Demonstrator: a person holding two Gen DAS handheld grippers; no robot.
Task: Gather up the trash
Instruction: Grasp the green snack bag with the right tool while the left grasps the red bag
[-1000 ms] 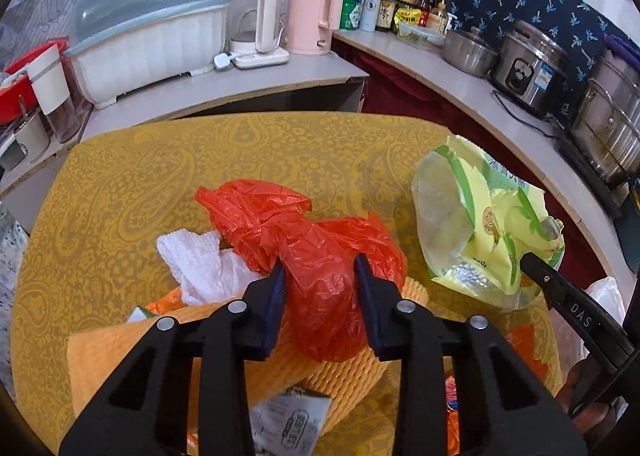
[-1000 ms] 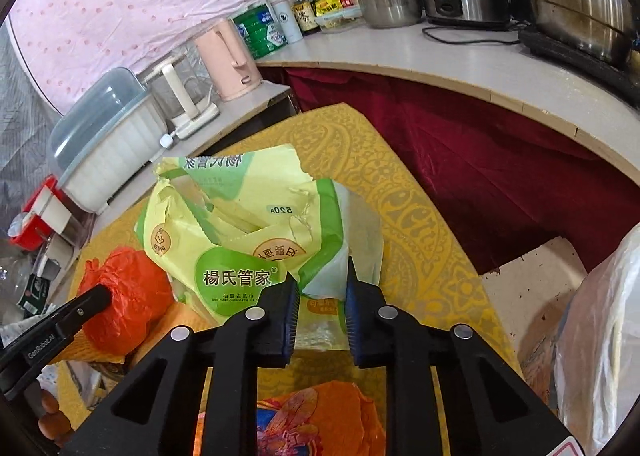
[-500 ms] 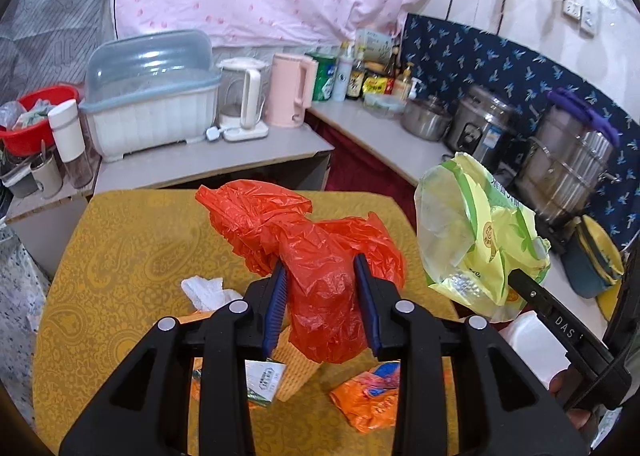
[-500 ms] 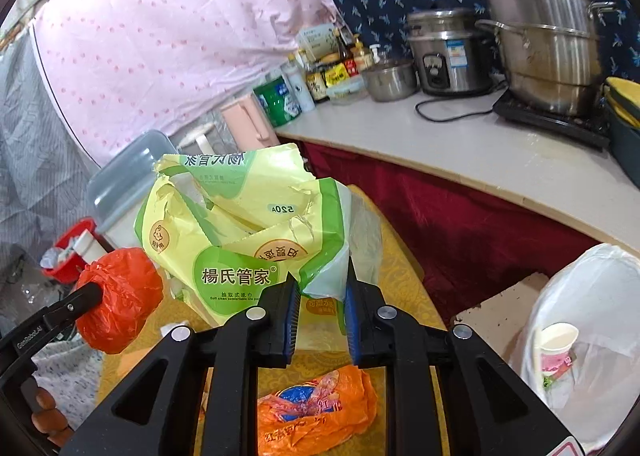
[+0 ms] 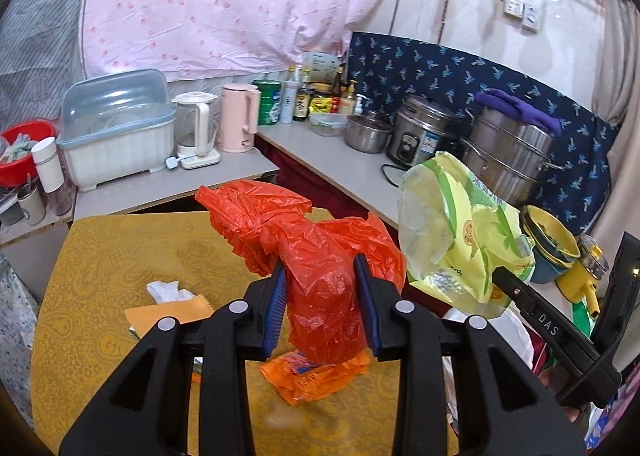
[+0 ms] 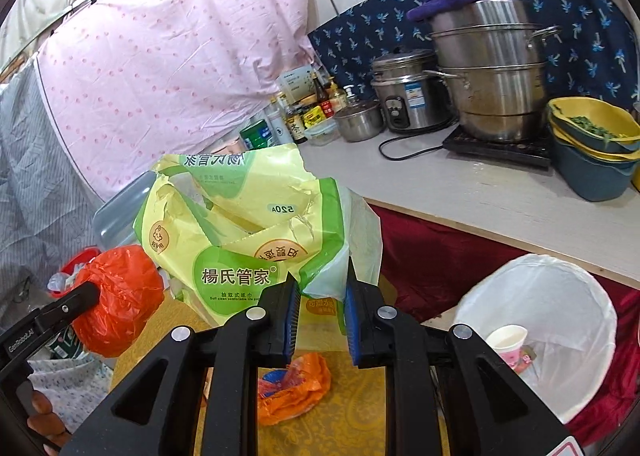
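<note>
Both claws were clamped on trash held above the yellow table [image 5: 100,256]. Left gripper [image 5: 322,298] pinched a crumpled red plastic bag [image 5: 316,256] between its blue pads, while the right gripper [image 6: 320,310] gripped the lower edge of a yellow-green tissue wrapper [image 6: 248,232]. An orange wrapper [image 6: 292,388] lay on the table beneath them, with a white tissue [image 5: 166,292] and an orange cloth [image 5: 168,316] farther left. A white-lined bin [image 6: 560,296] holding a paper cup [image 6: 508,342] stood near the right gripper.

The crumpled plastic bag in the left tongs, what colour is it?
The plastic bag is bright orange-red, shown best in the left wrist view.
</note>
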